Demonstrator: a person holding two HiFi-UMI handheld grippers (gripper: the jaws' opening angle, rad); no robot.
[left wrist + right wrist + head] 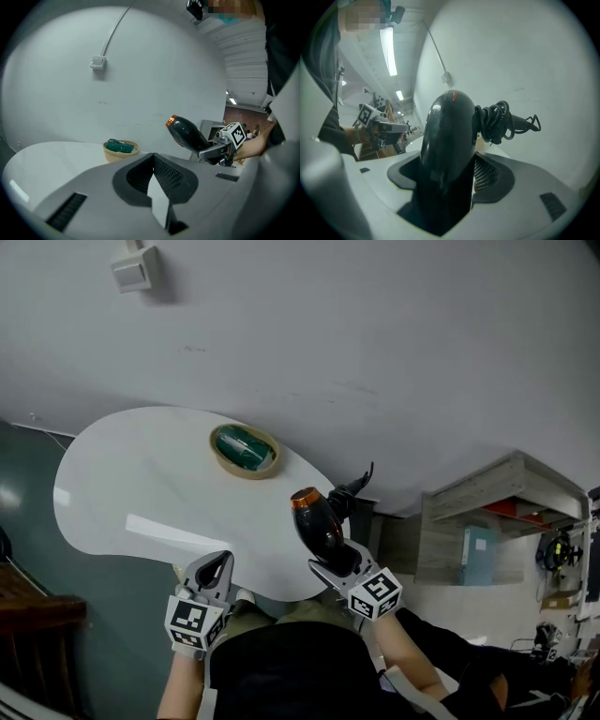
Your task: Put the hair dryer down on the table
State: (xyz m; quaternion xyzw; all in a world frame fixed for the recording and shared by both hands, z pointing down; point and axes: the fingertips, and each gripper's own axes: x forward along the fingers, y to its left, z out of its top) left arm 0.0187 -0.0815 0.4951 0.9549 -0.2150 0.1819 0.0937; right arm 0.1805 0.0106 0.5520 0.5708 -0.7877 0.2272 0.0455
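Right gripper (336, 570) clamps the hair dryer (317, 521), whose body hides most of its jaws; left gripper (216, 570) is closed, empty.

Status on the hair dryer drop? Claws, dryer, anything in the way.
Right claw shut on hair dryer, in the air by the table near edge, not down yet. Left claw shut, empty. Bowl on table, apart from the dryer.

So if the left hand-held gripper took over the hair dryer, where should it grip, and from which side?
Probably the bare barrel of the hair dryer below its orange nozzle, coming from the left: the right hand-held gripper clamps the rear end and the coiled cord sits on the right side.
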